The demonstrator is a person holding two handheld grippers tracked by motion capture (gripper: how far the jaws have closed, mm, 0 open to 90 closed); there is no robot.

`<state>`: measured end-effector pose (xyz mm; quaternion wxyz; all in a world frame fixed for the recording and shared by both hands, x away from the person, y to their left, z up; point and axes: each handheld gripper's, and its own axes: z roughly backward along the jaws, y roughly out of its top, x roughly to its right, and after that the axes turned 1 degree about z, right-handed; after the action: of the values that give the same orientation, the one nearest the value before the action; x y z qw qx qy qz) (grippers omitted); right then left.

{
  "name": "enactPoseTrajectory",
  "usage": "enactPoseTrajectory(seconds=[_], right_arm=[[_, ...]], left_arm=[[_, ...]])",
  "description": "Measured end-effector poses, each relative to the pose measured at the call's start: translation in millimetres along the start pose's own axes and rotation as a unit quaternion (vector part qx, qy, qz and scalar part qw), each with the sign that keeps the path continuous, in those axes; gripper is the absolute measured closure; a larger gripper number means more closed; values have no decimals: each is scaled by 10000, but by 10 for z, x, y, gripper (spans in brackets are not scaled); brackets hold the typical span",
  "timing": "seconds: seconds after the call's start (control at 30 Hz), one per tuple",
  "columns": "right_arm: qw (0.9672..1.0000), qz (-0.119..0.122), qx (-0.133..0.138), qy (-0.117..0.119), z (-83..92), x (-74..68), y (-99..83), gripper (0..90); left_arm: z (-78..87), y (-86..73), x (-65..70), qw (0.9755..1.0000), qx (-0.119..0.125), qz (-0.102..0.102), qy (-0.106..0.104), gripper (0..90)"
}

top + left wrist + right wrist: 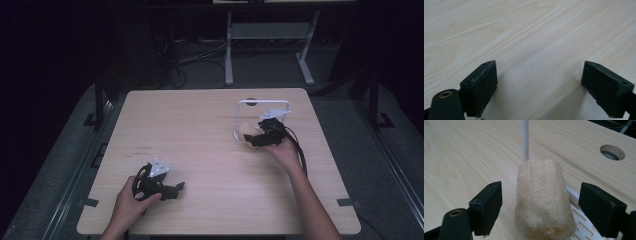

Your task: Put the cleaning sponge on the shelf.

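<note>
Pale wood counter [200, 130] carries a white rack [263, 117], where a loofah sponge [544, 197] stands between the right tongs [539, 207], spread wide with neither pad touching it. Well apart, the left tongs [539, 87] gape wide over bare wood.

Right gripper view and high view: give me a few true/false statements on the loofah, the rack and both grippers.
1. The right gripper clamps the loofah. False: the jaws stand open, with a gap on each side of it.
2. The loofah rests on the white rack. True.
3. The left gripper holds a sponge. False: its open jaws have only bare table between them.
4. In the high view the left gripper is at the table's near left, away from the rack. True.
</note>
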<state>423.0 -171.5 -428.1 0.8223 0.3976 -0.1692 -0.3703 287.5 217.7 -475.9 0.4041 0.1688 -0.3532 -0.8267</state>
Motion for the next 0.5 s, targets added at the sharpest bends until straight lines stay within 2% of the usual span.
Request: enactPoseTrajectory(seconds=[0.3,0.37,0.5], right_arm=[[9999,70,81,18,258,-198,-27,291],[9999,58,86,60,293,-242,-46,335],[9997,60,117,194,335,-332,-105,487]], left_arm=[[0,0,-1,10000,-1,-6,3,128],[-1,0,0,10000,0,-7,9,128],[-1,-1,0,10000,5,-6,9,128]])
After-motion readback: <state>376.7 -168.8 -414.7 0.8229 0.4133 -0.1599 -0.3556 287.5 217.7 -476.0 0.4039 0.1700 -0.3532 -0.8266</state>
